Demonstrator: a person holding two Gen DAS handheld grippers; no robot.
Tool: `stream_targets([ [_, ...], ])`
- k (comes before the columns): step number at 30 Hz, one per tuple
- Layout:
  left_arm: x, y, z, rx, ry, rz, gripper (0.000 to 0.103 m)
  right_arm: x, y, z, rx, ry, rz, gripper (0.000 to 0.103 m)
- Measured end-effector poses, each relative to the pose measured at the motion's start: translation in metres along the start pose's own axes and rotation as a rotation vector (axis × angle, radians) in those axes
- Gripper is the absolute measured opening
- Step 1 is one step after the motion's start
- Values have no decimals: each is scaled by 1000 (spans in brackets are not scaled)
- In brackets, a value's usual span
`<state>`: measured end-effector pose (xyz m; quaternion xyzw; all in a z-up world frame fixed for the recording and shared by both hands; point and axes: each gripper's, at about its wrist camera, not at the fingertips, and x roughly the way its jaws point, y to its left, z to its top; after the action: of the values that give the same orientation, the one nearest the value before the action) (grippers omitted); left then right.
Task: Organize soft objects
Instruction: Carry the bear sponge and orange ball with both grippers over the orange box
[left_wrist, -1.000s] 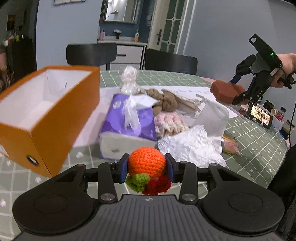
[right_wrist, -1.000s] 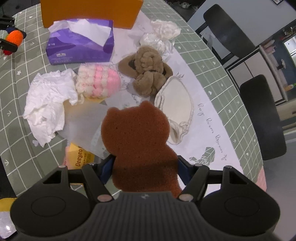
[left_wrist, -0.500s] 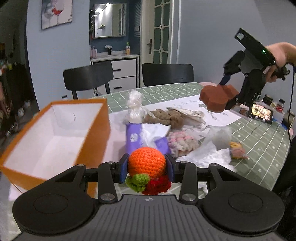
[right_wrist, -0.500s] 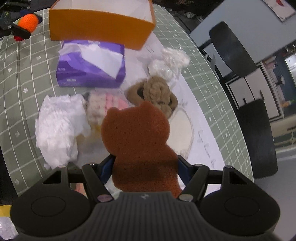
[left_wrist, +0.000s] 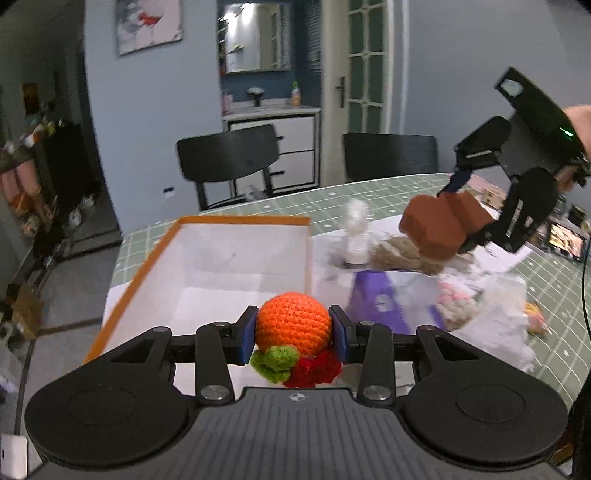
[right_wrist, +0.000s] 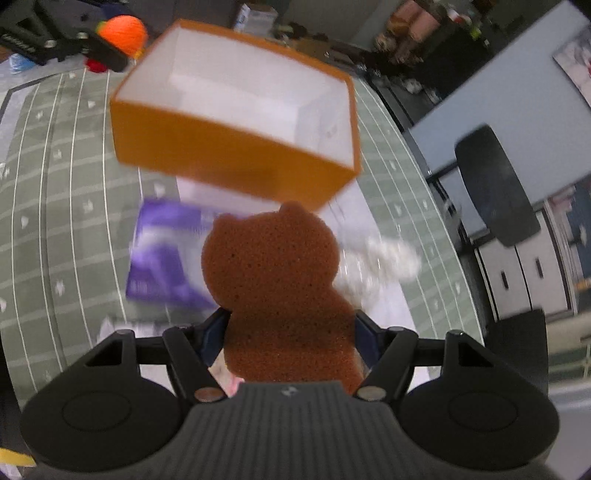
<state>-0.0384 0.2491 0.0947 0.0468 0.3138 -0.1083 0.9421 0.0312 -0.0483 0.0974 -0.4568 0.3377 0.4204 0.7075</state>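
My left gripper (left_wrist: 293, 334) is shut on an orange crocheted ball (left_wrist: 293, 325) with green and red knit bits hanging below it. It hovers at the near end of an open orange box (left_wrist: 147, 266) with a white inside. My right gripper (right_wrist: 290, 332) is shut on a brown bear-shaped sponge (right_wrist: 273, 269), held in the air above the purple tissue box (right_wrist: 162, 266), short of the orange box (right_wrist: 221, 155). In the left wrist view the sponge (left_wrist: 439, 225) and right gripper (left_wrist: 469, 225) hang at the right, over the pile of soft things.
On the green checked tablecloth (left_wrist: 550, 280) lie a purple tissue box (left_wrist: 380, 299), a brown plush toy (left_wrist: 402, 254), a pink-white knit item (left_wrist: 458, 299), crumpled white paper (left_wrist: 495, 328) and a white plastic bundle (right_wrist: 388, 258). Two black chairs (left_wrist: 229, 155) stand behind the table.
Both grippers have risen and moved toward the orange box with their loads. The box's open top now lies straight ahead of the left gripper, and the sponge has passed from the plush toy to the tissue box.
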Motion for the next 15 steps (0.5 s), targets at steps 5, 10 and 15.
stream_targets([
  [5, 15, 34, 4, -32, 44, 39, 46, 11, 5, 47, -42, -44, 14, 69],
  [10, 33, 52, 4, -36, 85, 66, 46, 24, 9, 90, -79, -85, 39, 69],
  [15, 48, 63, 1, -50, 109, 60, 46, 37, 17, 126, -131, -111, 55, 69],
])
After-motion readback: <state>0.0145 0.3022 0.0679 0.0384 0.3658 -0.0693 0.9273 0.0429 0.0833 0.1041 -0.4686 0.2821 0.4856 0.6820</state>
